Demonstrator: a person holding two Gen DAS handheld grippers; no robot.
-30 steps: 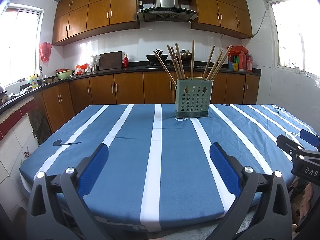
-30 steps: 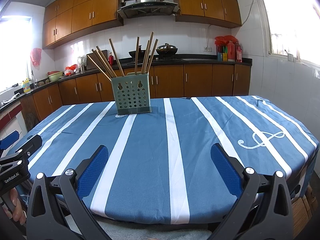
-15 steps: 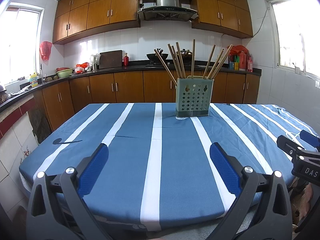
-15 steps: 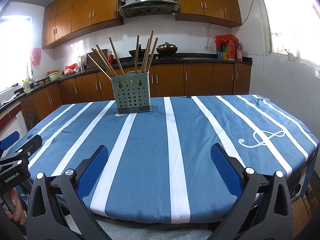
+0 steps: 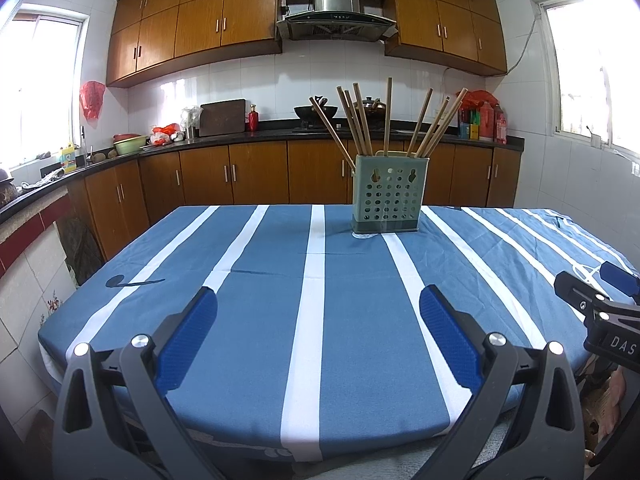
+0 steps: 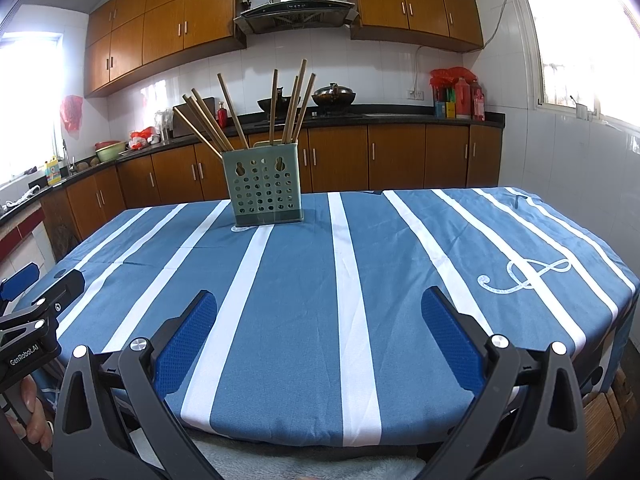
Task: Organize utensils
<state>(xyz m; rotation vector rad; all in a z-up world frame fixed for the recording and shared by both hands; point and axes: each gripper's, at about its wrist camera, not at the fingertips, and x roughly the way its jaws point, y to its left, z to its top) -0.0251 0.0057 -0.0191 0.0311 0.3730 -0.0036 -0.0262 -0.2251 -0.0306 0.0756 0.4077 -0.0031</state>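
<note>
While both jaws gape, chopsticks (image 5: pixel 384 120) (upright) fill the holder (image 5: pixel 385 199).

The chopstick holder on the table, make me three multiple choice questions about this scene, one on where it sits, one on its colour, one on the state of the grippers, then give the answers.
1. Where does the holder stand?
A. at the table's near edge
B. on the far part of the table
C. on the counter

2. What colour is the holder?
A. red
B. pale green
C. black

3. How are the left gripper and right gripper?
A. both open, empty
B. both shut on chopsticks
C. left shut, right open

Answers:
1 B, it stands on the striped cloth well beyond both grippers.
2 B, its perforated wall is pale green.
3 A, the blue pads stand wide apart with only cloth between them; the chopsticks are all in the holder.
</note>
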